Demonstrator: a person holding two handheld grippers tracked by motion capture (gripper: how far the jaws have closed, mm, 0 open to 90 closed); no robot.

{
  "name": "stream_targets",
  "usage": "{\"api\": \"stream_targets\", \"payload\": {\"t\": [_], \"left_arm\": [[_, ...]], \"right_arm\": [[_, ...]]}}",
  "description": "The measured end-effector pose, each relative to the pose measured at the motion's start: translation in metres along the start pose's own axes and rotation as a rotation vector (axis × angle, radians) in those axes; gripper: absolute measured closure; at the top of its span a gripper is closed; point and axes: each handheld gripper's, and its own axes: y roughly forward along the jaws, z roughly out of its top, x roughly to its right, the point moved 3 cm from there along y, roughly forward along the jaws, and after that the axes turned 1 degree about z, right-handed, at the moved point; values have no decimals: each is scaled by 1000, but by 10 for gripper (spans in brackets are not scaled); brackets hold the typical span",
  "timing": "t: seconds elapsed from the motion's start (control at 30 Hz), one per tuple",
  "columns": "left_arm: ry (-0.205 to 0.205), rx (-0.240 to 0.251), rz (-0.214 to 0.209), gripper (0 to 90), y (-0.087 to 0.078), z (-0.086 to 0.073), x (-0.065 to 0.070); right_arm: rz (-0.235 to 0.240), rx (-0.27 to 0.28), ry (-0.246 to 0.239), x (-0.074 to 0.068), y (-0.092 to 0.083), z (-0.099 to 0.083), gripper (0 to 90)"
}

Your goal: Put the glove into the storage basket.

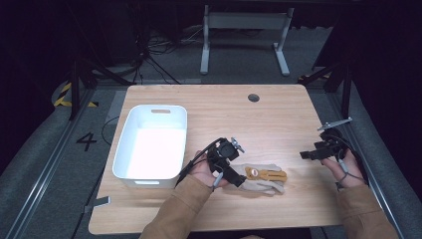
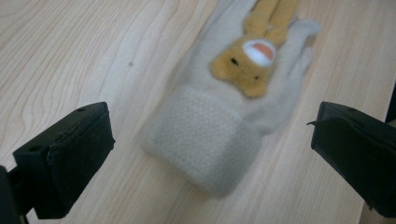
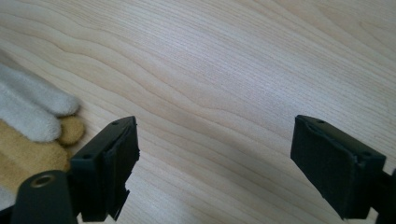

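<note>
We've got the left gripper (image 1: 238, 180) jaws wide apart, straddling the cuff end of the glove (image 2: 233, 107), nothing clamped yet; the cuff sits between the jaws in the left gripper view, likely because the ribbed cuff is the thickest, easiest bit to pinch. Glove lies flat on the table (image 1: 278, 114), near the front edge, fingers pointing toward our right side, bear patch facing up. White bin (image 1: 149, 172) sits just left of the left hand, empty as far as we can see, so we read it as the probable drop target. Right gripper (image 1: 304, 155) also open, holding nothing, parked well apart from the glove over bare wood; its view catches the glove's fingertips at the left edge. Looks kept clear so it doesn't block the left-side pick
</note>
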Motion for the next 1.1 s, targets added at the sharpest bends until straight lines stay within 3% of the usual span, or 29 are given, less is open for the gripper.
{"api": "stream_targets", "payload": {"t": [0.03, 0.4, 0.67, 0.83, 1.1], "left_arm": [[37, 3, -8, 0, 2, 2, 2], [110, 24, -58, 0, 12, 8, 6], [172, -39, -36, 0, 23, 11, 6], [194, -53, -41, 0, 29, 11, 7], [189, -44, -22, 0, 31, 11, 8]], "right_arm": [[1, 1, 0, 0, 0, 0, 158], [14, 6, -1, 0, -1, 0, 156], [24, 3, -5, -2, 0, 1, 156], [29, 3, -8, -1, 0, 1, 155], [31, 0, -11, -2, 1, 1, 155]]}}
